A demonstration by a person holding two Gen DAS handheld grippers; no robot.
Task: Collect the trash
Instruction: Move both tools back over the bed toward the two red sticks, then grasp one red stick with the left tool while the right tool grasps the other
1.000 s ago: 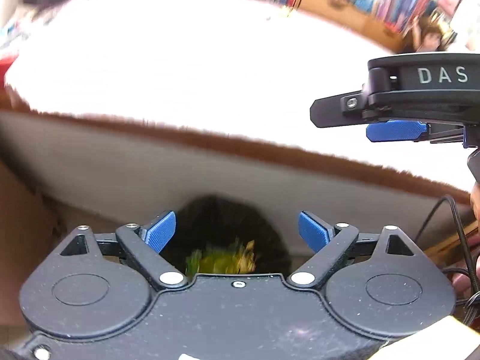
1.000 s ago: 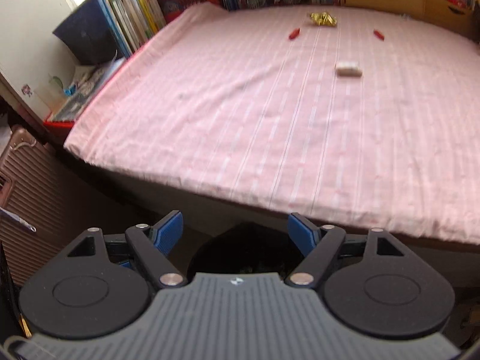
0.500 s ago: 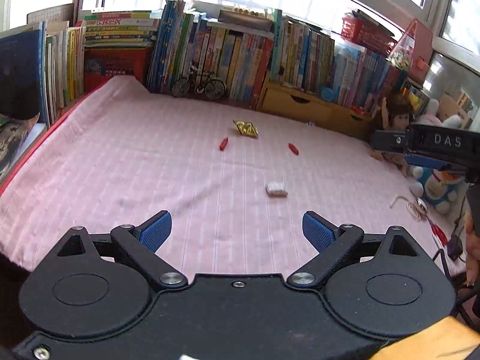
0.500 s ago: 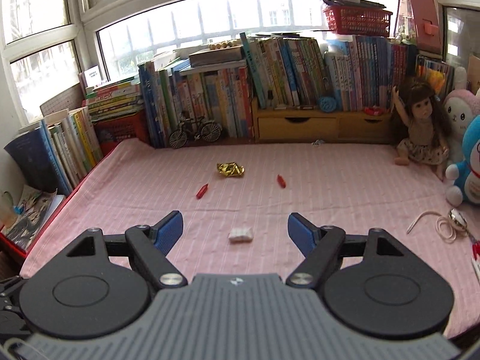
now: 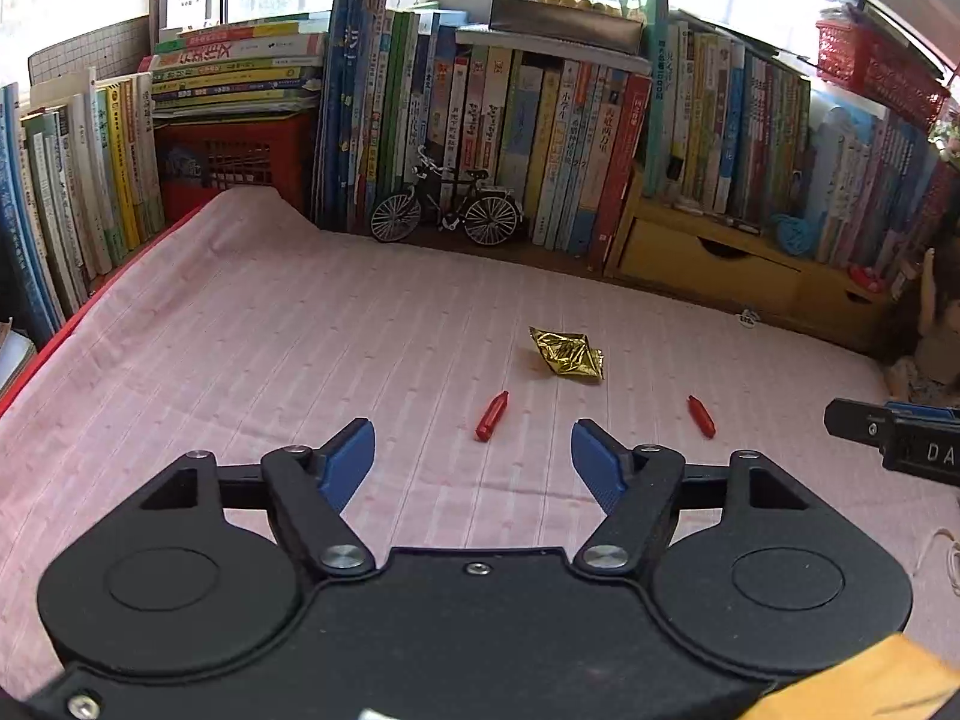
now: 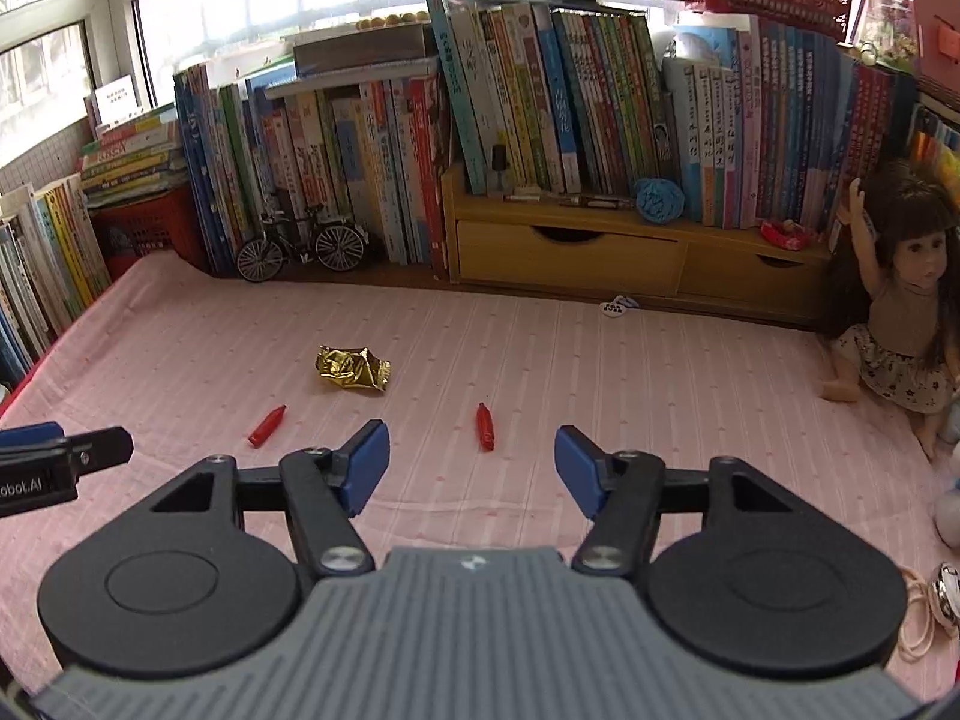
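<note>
Trouble, in the left wrist view, would most likely come from the bedsheet point(image 5: 252, 360): your left gripper point(image 5: 473, 459) stands wide, holding nothing, low centre of the frame, and the nearer red wrapper point(image 5: 492, 408) lies just above and between its fingertips, flat on the pink striped cloth, so closing too low could pinch a fold of fabric along with it or nudge the small, slick piece sideways. That wrapper looks like a short twisted red tube, tilted up to the right; a second red wrapper point(image 5: 701, 416) lies to the right of centre, apart from it, and the crumpled gold foil wrapper point(image 5: 567, 354) sits a little above both at mid-frame (light and springy by the look of it, likely to skid if you clip one corner). In the right wrist view, your right gripper point(image 6: 471, 461) is likewise spread wide and empty at lower centre, with the second red wrapper just above the gap, standing nearly upright in the frame; the other red piece lies left of centre and the gold foil above it. The left gripper's tip shows at the left edge, so I judge that both tools reaching for the same middle patch could knock together.
</note>
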